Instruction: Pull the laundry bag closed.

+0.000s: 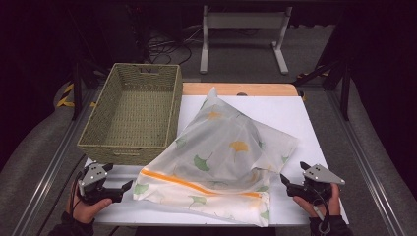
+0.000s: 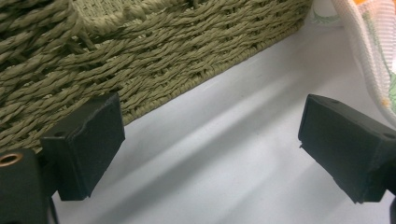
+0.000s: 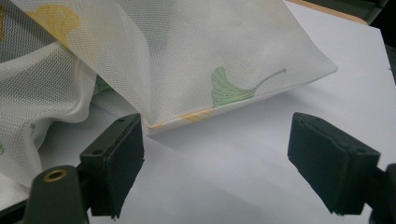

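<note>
A white mesh bag (image 1: 221,152) printed with green and yellow ginkgo leaves lies crumpled across the middle of the white table top (image 1: 290,110), with an orange band along its near edge. My left gripper (image 1: 118,178) rests at the front left, open, just left of the bag's near corner. In the left gripper view its fingers (image 2: 88,144) frame bare table beside the basket wall (image 2: 140,60). My right gripper (image 1: 293,173) sits at the front right, open, with nothing between its jaws. The bag's corner (image 3: 210,79) lies just ahead of it in the right gripper view.
A woven green-tan basket (image 1: 133,110) stands on the left, its near wall close to my left gripper and its right side touching the bag. A wooden table edge (image 1: 241,89) runs along the back. Bare white surface (image 1: 305,147) lies right of the bag.
</note>
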A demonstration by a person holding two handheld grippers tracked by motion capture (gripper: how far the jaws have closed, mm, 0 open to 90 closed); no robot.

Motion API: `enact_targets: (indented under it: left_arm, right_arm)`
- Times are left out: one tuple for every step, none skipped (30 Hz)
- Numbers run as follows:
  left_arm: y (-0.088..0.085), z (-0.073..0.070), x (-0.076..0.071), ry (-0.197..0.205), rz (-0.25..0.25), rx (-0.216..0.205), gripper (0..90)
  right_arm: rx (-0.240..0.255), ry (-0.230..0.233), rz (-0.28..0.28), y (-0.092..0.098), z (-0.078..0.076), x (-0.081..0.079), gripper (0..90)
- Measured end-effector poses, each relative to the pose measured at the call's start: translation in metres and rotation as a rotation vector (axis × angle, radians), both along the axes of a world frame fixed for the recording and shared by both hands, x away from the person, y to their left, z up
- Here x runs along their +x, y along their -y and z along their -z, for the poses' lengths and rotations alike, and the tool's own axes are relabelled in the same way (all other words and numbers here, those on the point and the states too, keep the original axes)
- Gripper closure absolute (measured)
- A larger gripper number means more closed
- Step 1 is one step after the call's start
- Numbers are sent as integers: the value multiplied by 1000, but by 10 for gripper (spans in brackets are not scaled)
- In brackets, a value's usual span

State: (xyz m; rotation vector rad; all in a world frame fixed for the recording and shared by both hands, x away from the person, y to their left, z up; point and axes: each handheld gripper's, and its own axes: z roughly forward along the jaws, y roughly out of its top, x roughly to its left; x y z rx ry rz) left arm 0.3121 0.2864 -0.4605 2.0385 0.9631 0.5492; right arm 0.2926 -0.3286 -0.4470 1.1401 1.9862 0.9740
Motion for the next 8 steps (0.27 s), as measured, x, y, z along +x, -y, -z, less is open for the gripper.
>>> enact_targets:
  left_arm:
    - [0, 0, 0, -1, 0, -1, 77]
    - [0, 0, 0, -5, 4, -7, 77]
    - [0, 0, 0, -8, 4, -7, 78]
    - [0, 0, 1, -6, 6, -3, 77]
    - [-1, 0, 1, -5, 5, -2, 77]
    - [0, 0, 2, -5, 0, -2, 77]
    - [0, 0, 2, -4, -1, 1, 77]
    - [0, 0, 2, -4, -1, 1, 77]
  right_arm:
    - [1, -1, 0, 0, 0, 0, 201]
    - [2, -2, -1, 0, 0, 0, 202]
    - [2, -2, -2, 0, 0, 0, 203]
    - [2, -3, -1, 0, 0, 0, 203]
    - [3, -4, -1, 0, 0, 0, 203]
    - [4, -4, 0, 0, 0, -1, 204]
    - [5, -4, 2, 1, 1, -1, 204]
    - [6, -5, 3, 1, 1, -1, 204]
